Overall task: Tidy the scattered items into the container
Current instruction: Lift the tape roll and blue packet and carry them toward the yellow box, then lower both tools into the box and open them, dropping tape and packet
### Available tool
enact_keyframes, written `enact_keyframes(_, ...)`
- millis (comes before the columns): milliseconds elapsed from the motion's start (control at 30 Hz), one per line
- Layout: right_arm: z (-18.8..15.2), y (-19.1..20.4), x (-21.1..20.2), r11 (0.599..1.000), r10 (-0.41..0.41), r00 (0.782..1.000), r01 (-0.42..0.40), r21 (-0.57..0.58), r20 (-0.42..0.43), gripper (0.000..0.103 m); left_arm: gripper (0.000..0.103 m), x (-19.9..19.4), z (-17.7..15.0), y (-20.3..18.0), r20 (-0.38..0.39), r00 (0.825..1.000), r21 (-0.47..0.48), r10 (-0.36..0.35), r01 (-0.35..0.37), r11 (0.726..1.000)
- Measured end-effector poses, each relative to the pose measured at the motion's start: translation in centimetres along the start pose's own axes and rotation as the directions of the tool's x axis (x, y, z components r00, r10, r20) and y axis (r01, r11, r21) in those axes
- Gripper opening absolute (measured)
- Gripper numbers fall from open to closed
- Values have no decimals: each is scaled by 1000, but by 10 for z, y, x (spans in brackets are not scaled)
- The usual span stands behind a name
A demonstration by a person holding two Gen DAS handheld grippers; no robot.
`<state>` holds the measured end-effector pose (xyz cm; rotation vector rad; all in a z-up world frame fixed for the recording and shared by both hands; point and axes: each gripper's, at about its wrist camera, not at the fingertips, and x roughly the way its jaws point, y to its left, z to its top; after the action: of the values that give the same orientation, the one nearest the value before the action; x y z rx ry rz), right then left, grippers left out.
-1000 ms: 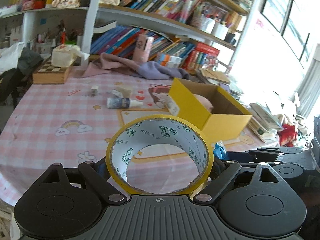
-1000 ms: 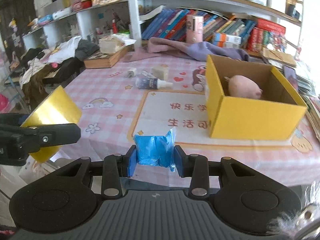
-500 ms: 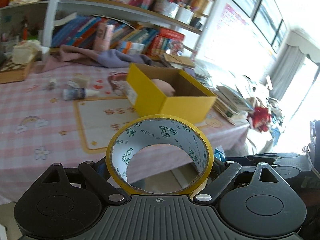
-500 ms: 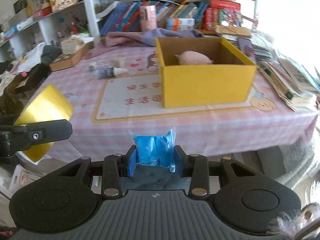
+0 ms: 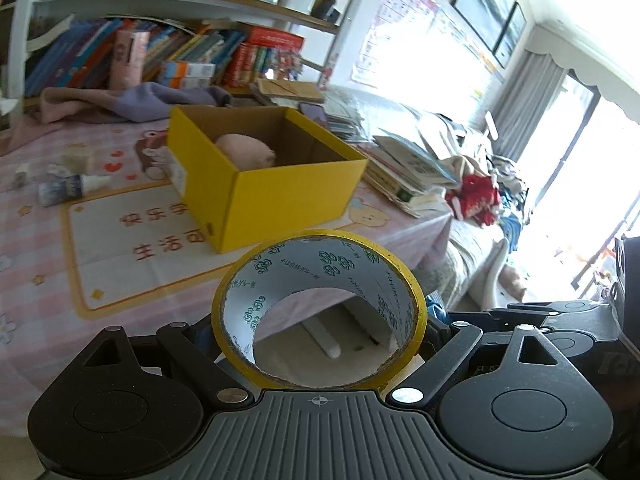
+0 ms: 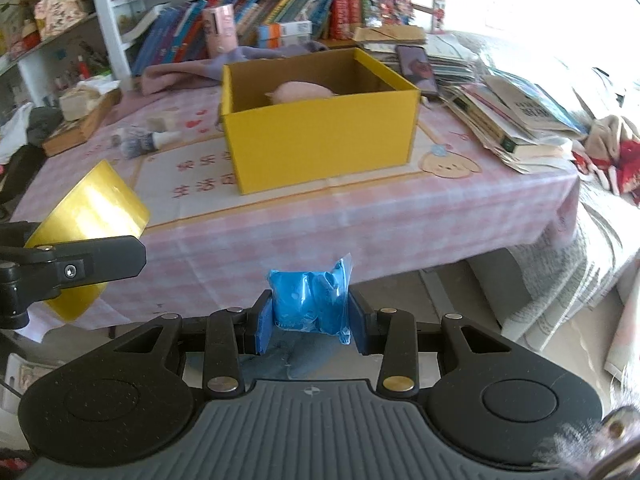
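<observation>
My left gripper [image 5: 319, 328] is shut on a yellow tape roll [image 5: 240, 284], held off the table's front edge; the roll also shows in the right wrist view [image 6: 92, 208]. My right gripper [image 6: 310, 312] is shut on a blue plastic packet [image 6: 308, 300], also in front of the table. The open yellow box [image 5: 288, 192] stands on the pink checked table [image 5: 40, 320] with a pink plush [image 5: 244, 152] inside; the box also shows in the right wrist view [image 6: 320, 136]. A small bottle [image 5: 68, 188] and small blocks [image 5: 76, 158] lie left of the box.
A bookshelf [image 5: 180, 52] and a purple cloth [image 5: 132, 100] line the table's far side. Stacked books and papers [image 6: 512, 112] lie right of the box. A wooden box with a tissue pack [image 6: 80, 112] sits at the left. Clutter lies on the floor at the right.
Both views have swung right and drawn back from the table, so the yellow box sits more central. Both grippers keep their holds on the tape roll and the blue packet.
</observation>
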<state>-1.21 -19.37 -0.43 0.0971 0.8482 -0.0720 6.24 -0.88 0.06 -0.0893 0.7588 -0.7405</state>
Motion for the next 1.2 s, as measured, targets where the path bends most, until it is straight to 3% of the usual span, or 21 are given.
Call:
enact_keyframes(300,11,-27,10,999,-16,1000,16,36,3,36,91,23,15,-19,-7,1000,67,-10,10,998)
enact_keyframes(667,52,-42,38,999,34,999,-33,-24,25,36,91,42,47,-21,53,997,104,47,-52,993)
enact_keyframes(1067,153,-70,70,977,136,976,-104,-185,168,36,91,89,126,-22,152,976,151,157,-180,972)
enact_keyframes(1200,187,-77,91,958,176,968,-127,-258,177,36,91,112,151,-23,155,966,174,207,-233,957)
